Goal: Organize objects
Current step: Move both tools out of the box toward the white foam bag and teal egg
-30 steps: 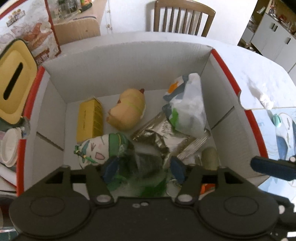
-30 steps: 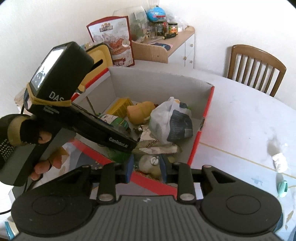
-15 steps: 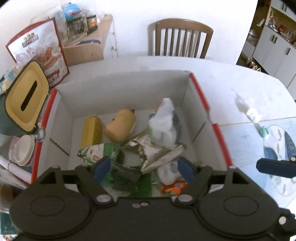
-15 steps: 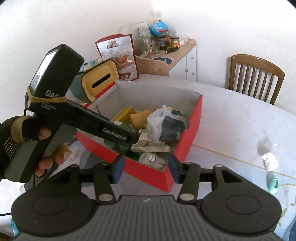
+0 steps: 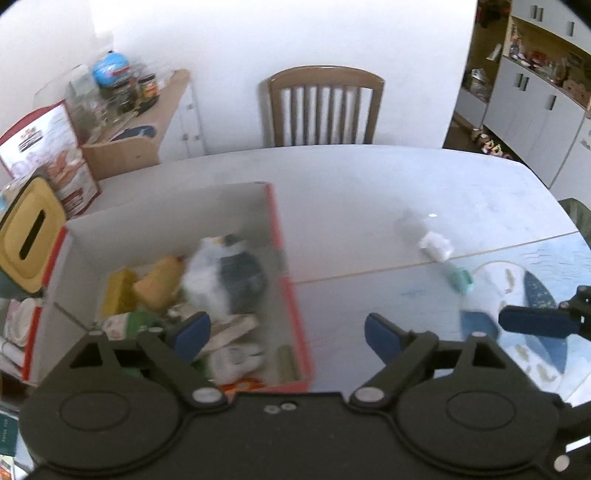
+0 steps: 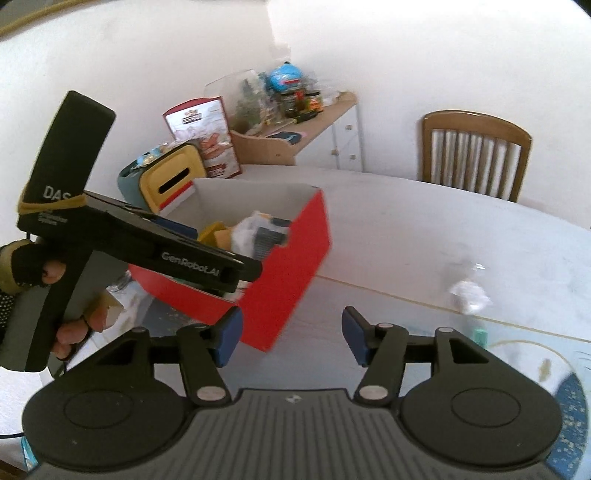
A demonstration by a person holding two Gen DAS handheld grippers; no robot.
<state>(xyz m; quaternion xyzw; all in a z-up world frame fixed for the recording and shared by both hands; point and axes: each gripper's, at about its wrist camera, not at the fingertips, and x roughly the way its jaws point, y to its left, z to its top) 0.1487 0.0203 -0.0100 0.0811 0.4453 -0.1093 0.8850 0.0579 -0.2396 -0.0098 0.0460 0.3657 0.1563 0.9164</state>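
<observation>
Red box (image 5: 291, 295) of objects sits beneath the spread, empty left tool (image 5: 284, 330).

White walls (image 5: 258, 33) enclose the room. 1 wooden chair (image 5: 325, 105) stands behind the pale counter (image 5: 369, 177). A cluttered sideboard (image 6: 295, 136) sits left.

Box contents (image 5: 221, 280) motion-blurred; crumpled wrapper (image 5: 436, 246) indistinct

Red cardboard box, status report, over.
Left gripper and right gripper open, empty. Red cardboard box full. Crumpled white wrapper and small teal clip loose on table.
</observation>
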